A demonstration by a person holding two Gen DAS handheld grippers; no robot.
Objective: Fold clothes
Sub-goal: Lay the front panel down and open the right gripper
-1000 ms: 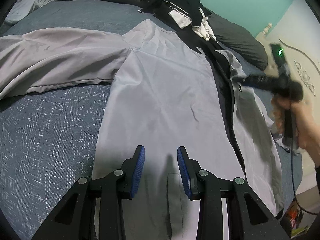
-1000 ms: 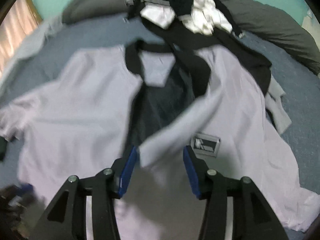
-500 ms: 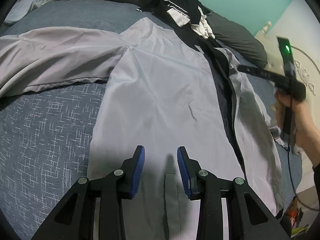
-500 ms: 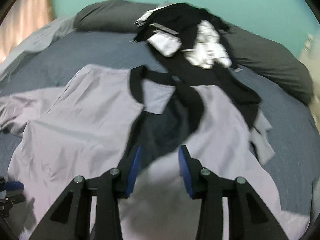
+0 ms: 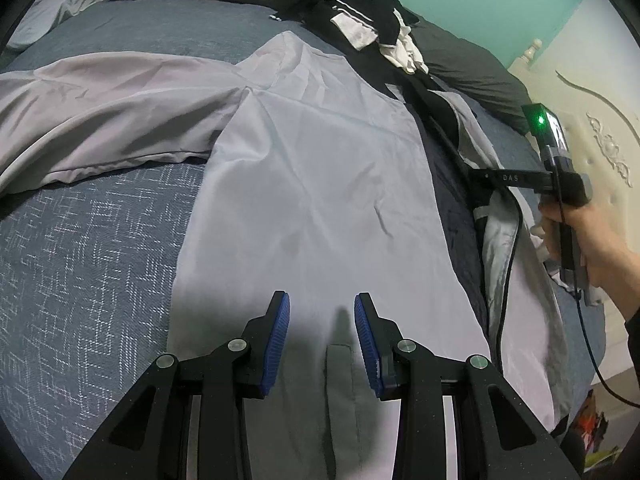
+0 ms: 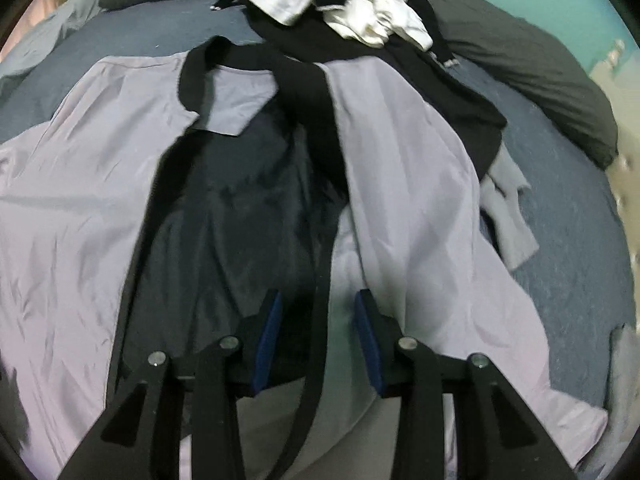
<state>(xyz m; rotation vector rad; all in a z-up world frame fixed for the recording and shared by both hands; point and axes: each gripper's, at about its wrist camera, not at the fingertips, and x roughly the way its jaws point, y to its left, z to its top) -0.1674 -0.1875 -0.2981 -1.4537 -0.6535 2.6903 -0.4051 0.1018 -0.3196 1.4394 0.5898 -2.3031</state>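
Note:
A light grey jacket (image 5: pixel 320 168) lies spread on the bed with its front open, so the dark lining (image 6: pixel 240 208) shows. One sleeve (image 5: pixel 100 112) stretches out to the left. My left gripper (image 5: pixel 322 320) hovers over the jacket's hem, open, with nothing between its blue pads. My right gripper (image 6: pixel 318 320) points down over the opened front. The black edge band (image 6: pixel 324 216) of the right panel runs between its jaws, and the pads stand clear of it. A hand (image 5: pixel 592 236) holds that gripper at the jacket's right side.
A pile of black and white clothes (image 6: pixel 340 4) sits beyond the collar, partly on the jacket. Dark grey pillows (image 5: pixel 472 68) line the head of the blue bedspread (image 5: pixel 80 260). A cream carved panel (image 5: pixel 600 140) stands at the right, and a cable hangs from the right gripper.
The grey flap that was between the right jaws a second ago has dropped. The right gripper has come lower and nearer over the open front, its jaws a little narrower. The left gripper has not moved.

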